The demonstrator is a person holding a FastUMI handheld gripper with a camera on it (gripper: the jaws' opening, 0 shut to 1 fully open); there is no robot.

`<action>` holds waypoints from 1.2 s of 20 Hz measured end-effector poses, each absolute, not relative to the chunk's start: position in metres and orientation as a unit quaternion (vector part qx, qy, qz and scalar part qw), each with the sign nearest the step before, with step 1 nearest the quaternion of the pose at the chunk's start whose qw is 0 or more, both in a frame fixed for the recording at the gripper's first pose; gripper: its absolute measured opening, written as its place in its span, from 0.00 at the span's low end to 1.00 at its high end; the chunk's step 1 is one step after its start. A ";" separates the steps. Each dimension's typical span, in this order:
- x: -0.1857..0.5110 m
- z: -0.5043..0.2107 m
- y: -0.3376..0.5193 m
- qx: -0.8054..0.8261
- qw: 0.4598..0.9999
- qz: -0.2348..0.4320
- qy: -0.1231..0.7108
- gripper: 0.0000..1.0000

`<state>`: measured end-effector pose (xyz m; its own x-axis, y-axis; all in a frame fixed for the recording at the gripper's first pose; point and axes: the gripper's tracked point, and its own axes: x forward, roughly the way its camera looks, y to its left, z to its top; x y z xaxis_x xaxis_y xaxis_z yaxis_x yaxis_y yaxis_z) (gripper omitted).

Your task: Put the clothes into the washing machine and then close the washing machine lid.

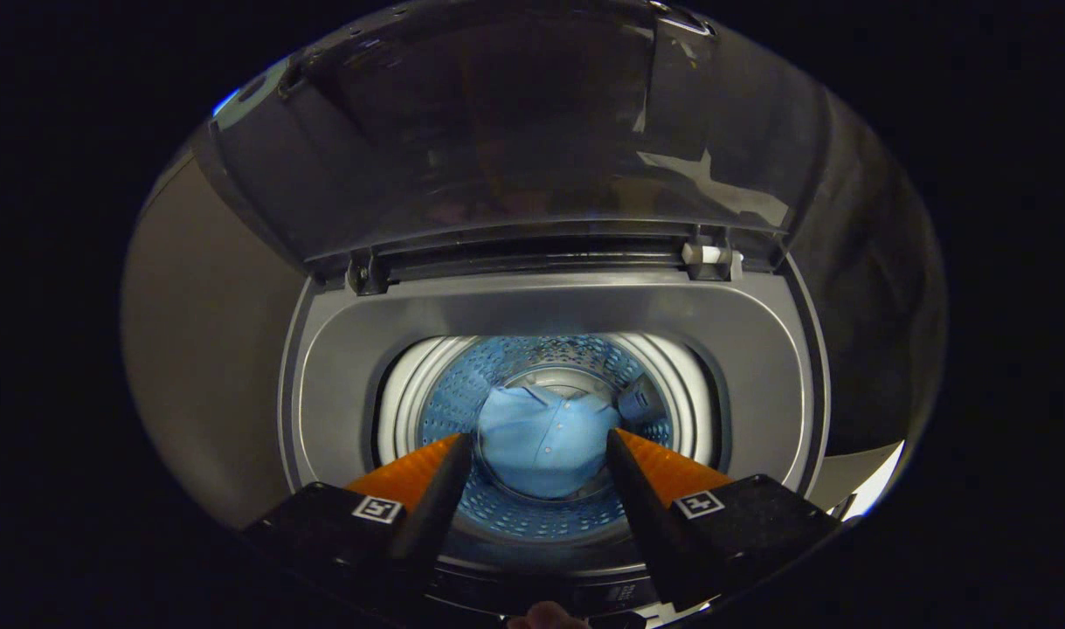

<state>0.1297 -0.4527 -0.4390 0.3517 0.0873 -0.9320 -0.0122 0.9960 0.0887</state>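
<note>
You see the washing machine (549, 314) from above, a grey top-loader with its tub mouth open. Its dark, see-through lid (532, 148) stands raised at 12 o'clock, hinged along the back edge. Down in the perforated drum (462, 393) lies a light blue buttoned shirt (542, 441), crumpled in a heap at the bottom, collar toward 12 o'clock.

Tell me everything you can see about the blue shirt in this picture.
The blue shirt is light blue woven cloth with a collar and a row of small buttons. It lies crumpled at the bottom of the washing machine drum, resting on its perforated floor. It shows beyond the open gripper, between its spread fingers, which do not touch it.
</note>
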 end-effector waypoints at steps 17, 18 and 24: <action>0.167 -0.362 -0.446 0.069 0.884 0.008 0.463 0.98; 0.170 -0.347 -0.443 0.066 0.892 0.014 0.446 0.98; 0.185 -0.254 -0.421 0.071 0.940 0.045 0.330 0.98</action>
